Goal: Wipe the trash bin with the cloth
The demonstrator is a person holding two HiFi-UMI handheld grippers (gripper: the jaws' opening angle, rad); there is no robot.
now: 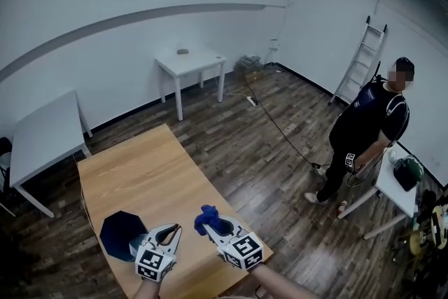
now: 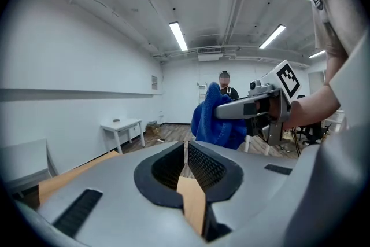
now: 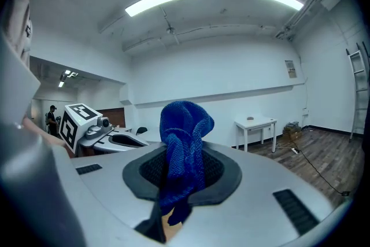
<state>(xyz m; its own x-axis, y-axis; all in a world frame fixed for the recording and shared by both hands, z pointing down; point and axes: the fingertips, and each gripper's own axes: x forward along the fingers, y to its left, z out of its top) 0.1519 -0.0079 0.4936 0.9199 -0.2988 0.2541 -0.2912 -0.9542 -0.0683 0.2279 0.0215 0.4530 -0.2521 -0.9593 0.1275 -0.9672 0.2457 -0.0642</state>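
A dark blue trash bin [image 1: 120, 233] lies on the wooden table [image 1: 140, 178] near its front edge. My left gripper [image 1: 170, 230] hovers just right of the bin, lifted off the table; in the left gripper view its jaws [image 2: 186, 146] stand shut with nothing between them. To its right, my right gripper [image 1: 212, 223] is shut on a blue cloth [image 1: 206, 218]. The cloth [image 3: 184, 131] bunches up above the right gripper [image 3: 180, 166] in the right gripper view and hangs from the right gripper [image 2: 231, 108] as a blue cloth [image 2: 213, 120] in the left gripper view.
A white table [image 1: 190, 65] stands by the far wall and another white table [image 1: 42, 136] at the left. A person [image 1: 367, 126] stands at the right on the wooden floor, near a ladder [image 1: 360, 59]. A cable [image 1: 280, 126] runs across the floor.
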